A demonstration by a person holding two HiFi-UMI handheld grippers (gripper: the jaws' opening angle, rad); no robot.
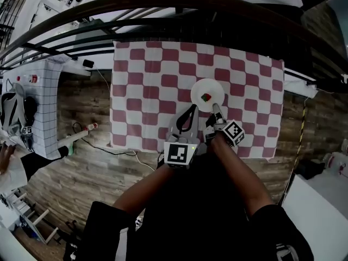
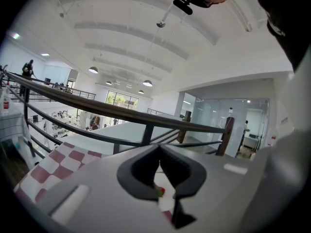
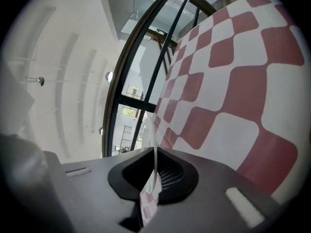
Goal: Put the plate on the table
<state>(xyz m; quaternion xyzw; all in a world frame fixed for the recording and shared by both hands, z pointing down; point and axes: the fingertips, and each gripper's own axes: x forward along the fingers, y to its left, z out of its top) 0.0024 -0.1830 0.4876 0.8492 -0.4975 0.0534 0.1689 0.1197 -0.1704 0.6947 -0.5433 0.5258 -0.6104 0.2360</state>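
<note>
A round white plate [image 1: 205, 88] with a small red and green object [image 1: 206, 97] on it lies over the red and white checked table [image 1: 141, 80]. My right gripper [image 1: 216, 109] is shut on the plate's near rim. In the right gripper view the plate [image 3: 155, 154] shows edge-on as a thin white line between the jaws of that gripper [image 3: 154, 171]. Whether the plate rests on the cloth I cannot tell. My left gripper [image 1: 192, 109] hovers just left of the plate, shut on nothing. Through its jaws [image 2: 159, 152] I see the small object [image 2: 159, 191].
A dark railing [image 1: 163, 4] runs behind the table's far edge. A white gridded cabinet [image 1: 49, 107] stands to the left on the wooden floor, with a cable beside it. White furniture [image 1: 321, 211] stands at the lower right.
</note>
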